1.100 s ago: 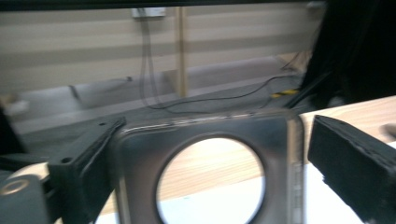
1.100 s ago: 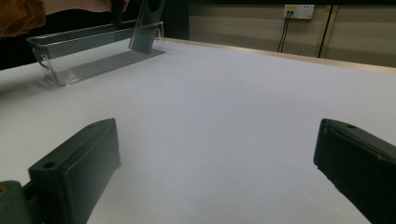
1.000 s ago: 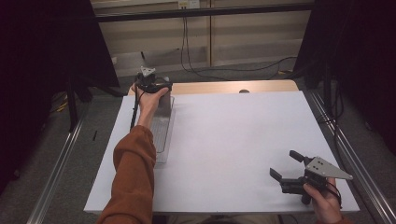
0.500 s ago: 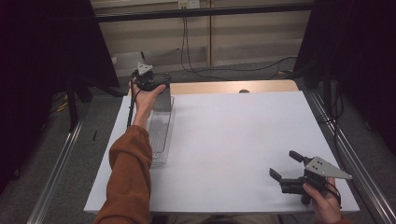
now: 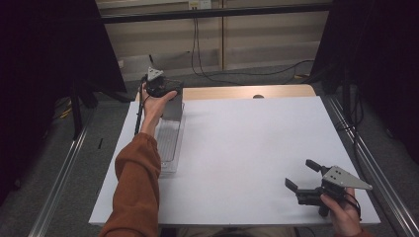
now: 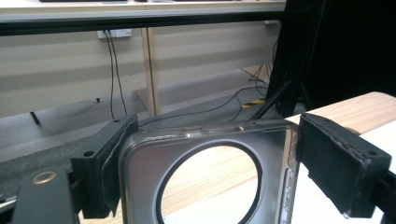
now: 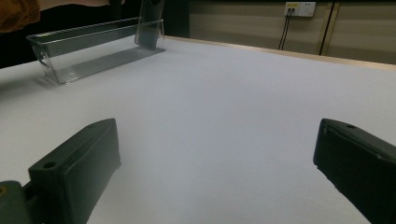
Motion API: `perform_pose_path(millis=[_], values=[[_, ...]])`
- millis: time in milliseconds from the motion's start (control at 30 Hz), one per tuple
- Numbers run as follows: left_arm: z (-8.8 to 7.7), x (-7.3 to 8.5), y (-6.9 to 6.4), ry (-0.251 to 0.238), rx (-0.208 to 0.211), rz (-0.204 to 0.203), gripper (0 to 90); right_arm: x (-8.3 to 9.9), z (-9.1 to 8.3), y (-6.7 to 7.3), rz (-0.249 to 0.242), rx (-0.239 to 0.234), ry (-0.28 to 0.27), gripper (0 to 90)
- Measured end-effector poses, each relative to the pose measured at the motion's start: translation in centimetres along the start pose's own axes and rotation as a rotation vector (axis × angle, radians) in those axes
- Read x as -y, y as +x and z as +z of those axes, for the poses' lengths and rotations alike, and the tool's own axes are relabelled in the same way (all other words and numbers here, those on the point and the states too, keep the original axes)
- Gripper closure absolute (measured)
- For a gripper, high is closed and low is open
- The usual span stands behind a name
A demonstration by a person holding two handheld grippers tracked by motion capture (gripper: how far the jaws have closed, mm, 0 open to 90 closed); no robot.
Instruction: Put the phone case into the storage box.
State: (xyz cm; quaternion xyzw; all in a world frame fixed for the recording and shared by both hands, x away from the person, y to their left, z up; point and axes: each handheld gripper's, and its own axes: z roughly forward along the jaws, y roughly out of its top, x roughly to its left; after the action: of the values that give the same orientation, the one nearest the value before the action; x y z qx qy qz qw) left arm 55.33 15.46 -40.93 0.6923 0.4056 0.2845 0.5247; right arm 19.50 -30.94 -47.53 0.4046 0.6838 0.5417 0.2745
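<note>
- The clear plastic bin (image 5: 169, 143) lies along the table's (image 5: 257, 148) left edge; the left gripper (image 6: 205, 172) clamps its far end wall.
- Judged step: repositioning the bin; next calls for a steady pull.
- The right gripper (image 5: 309, 177) rests wide, empty, near the table's front right corner.

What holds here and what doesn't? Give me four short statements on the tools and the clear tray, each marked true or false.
1. The left tool has a jaw on either side of the clear tray at its far end. True.
2. The right tool holds a cup. False: its jaws are open and empty above the white table.
3. The tray lies along the table's left side. True.
4. The tray's end wall is solid. False: it has a round hole.
</note>
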Motion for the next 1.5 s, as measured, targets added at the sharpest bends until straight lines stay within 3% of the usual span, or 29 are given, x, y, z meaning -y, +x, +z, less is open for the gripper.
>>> perform_pose_path(millis=[133,200,267,600,800,900,1033,1167,1233,1267,1500], values=[[-0.1,0.1,0.2,0.022,-0.014,-0.003,12.7,0.0,0.0,0.0,0.000,0.000,-0.002,0.1],[-0.2,0.2,0.4,0.043,-0.040,-0.010,9.4,0.0,0.0,0.1,0.002,-0.002,0.000,0.1],[-0.2,0.3,0.8,0.044,-0.018,-0.017,8.6,0.0,0.0,0.1,-0.001,-0.001,-0.001,0.1],[-0.4,0.6,0.9,0.076,-0.046,-0.029,3.6,0.0,0.0,0.1,0.000,0.002,-0.005,0.1],[-0.8,0.8,0.8,0.072,-0.035,-0.017,2.7,0.0,0.0,0.1,-0.001,0.004,-0.006,0.0],[-1.1,0.8,0.7,0.052,-0.042,-0.026,2.4,0.0,0.0,0.0,0.000,0.010,-0.008,0.0],[-1.6,0.8,0.6,0.068,-0.067,0.004,2.2,-0.1,0.0,0.1,0.005,0.018,-0.015,0.0],[-2.2,1.0,0.8,0.058,-0.062,-0.024,2.1,-0.1,0.0,0.1,0.007,0.015,-0.010,0.0],[-2.6,1.1,0.8,0.046,-0.076,-0.028,2.0,-0.1,0.0,0.1,0.007,0.018,-0.009,0.0],[-2.7,1.2,0.8,0.031,-0.063,-0.027,1.6,-0.1,0.0,0.1,0.005,0.020,-0.011,0.0],[-3.6,1.3,0.8,0.021,-0.063,-0.029,1.7,-0.2,0.1,0.0,0.006,0.030,-0.016,0.1]])
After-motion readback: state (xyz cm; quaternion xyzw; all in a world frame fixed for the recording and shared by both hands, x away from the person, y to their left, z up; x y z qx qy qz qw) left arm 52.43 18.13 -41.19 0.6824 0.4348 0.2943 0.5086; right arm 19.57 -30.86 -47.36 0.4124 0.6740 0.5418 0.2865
